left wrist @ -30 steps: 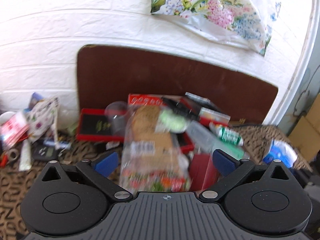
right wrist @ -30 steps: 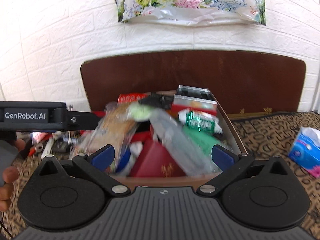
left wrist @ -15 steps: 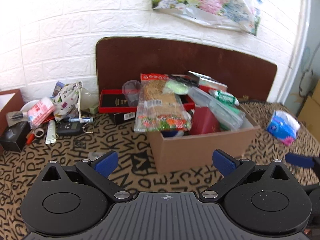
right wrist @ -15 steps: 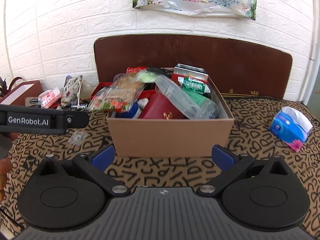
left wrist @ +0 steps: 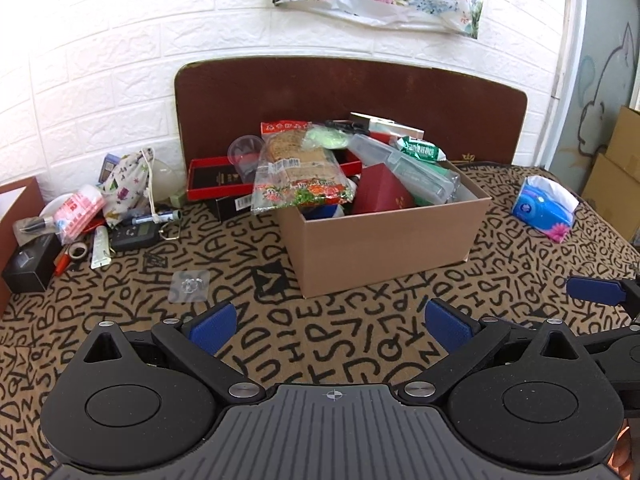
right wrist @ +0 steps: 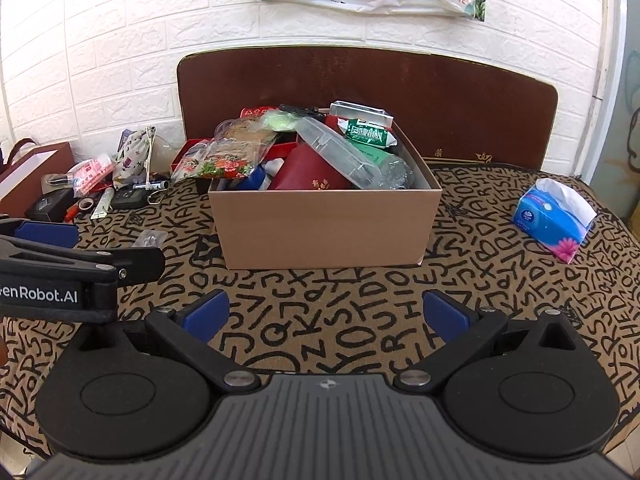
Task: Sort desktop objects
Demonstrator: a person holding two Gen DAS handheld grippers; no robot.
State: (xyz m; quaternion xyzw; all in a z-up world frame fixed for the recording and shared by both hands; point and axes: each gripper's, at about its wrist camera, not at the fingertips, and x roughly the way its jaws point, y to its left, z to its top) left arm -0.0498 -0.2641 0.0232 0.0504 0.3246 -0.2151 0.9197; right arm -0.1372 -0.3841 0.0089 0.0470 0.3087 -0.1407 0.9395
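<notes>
Both tools, left (left wrist: 332,326) and right (right wrist: 326,316), gape empty before an overstuffed rectangular cardboard box (right wrist: 326,226).

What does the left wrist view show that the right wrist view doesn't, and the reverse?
Only the left wrist view shows stacked cartons at the far right, by a cat drawing on the wall. Only the right wrist view shows the GenRobot.AI label on the left gripper and a brown paper bag with handles. Both share the full cardboard box, the tissue pack, the clutter pile at left and the lettered tablecloth. Both grippers are open and empty.
</notes>
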